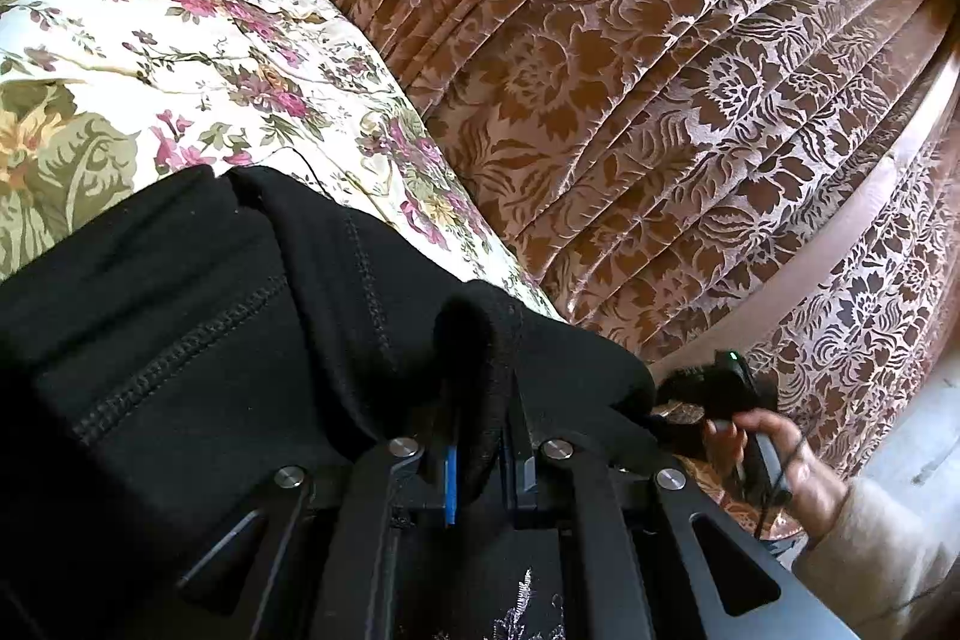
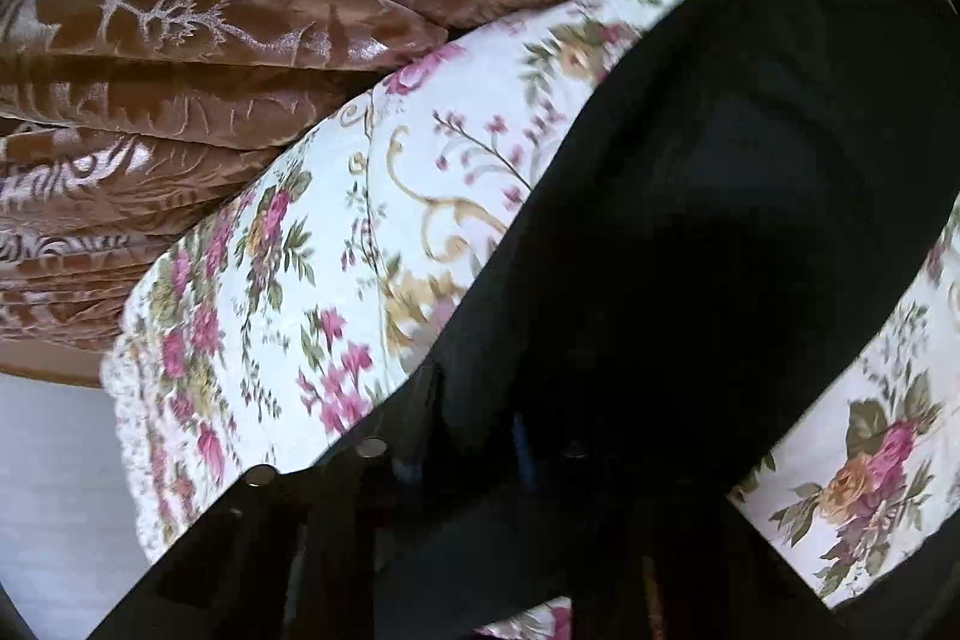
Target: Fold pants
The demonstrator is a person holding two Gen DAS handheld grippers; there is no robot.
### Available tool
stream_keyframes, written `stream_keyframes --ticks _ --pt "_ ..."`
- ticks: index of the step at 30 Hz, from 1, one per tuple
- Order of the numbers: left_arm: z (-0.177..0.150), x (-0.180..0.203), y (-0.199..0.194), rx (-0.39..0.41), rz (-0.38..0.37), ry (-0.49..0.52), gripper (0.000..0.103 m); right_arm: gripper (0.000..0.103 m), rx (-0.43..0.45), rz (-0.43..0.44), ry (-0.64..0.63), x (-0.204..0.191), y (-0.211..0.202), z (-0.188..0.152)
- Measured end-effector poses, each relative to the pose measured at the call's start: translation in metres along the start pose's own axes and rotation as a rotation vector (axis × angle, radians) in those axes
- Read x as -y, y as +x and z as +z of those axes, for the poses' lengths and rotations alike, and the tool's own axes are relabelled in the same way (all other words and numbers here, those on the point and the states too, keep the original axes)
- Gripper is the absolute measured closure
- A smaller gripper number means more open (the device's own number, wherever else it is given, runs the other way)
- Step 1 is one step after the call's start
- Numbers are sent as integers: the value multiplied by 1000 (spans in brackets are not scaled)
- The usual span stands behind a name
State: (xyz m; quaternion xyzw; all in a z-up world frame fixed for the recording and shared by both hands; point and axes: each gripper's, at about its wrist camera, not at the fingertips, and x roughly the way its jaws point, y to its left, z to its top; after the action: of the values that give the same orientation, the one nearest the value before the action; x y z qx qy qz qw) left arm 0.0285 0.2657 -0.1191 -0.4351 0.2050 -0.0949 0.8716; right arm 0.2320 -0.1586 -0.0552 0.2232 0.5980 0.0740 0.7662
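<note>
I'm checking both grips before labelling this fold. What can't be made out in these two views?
- Right wrist view: the right gripper is dark and blurred against the black pants; its grip is unreadable.
- Left wrist view: the left gripper pinches a pants fold, which hides its fingertips.
- Both views: the pants' full outline is cut off by the frame edges.

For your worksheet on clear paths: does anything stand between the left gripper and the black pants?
Nothing visible does. The left gripper is shut on a bunched fold of the pants, which lie on the floral bedspread. The curtain hangs behind, clear of the grip.
</note>
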Motion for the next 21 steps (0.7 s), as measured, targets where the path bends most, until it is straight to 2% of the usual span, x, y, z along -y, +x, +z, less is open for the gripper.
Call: stream_keyframes --ticks 1,8,11,14,18,21 --pt "0 0 0 0 -1 -1 93 91 15 37 -10 6 -5 -5" --pt "9 1 -3 -13 -10 -38 93 93 120 153 -115 22 -55 -42" --pt "20 9 -19 56 -47 -65 93 93 160 201 -151 31 -81 -65" --pt "32 21 -37 111 -82 -53 93 94 218 213 -251 27 -104 -94" --pt "42 38 -59 166 -55 51 93 94 324 232 -375 25 -132 -142" --pt "42 30 -70 165 -41 41 93 94 377 252 -407 31 -138 -179"
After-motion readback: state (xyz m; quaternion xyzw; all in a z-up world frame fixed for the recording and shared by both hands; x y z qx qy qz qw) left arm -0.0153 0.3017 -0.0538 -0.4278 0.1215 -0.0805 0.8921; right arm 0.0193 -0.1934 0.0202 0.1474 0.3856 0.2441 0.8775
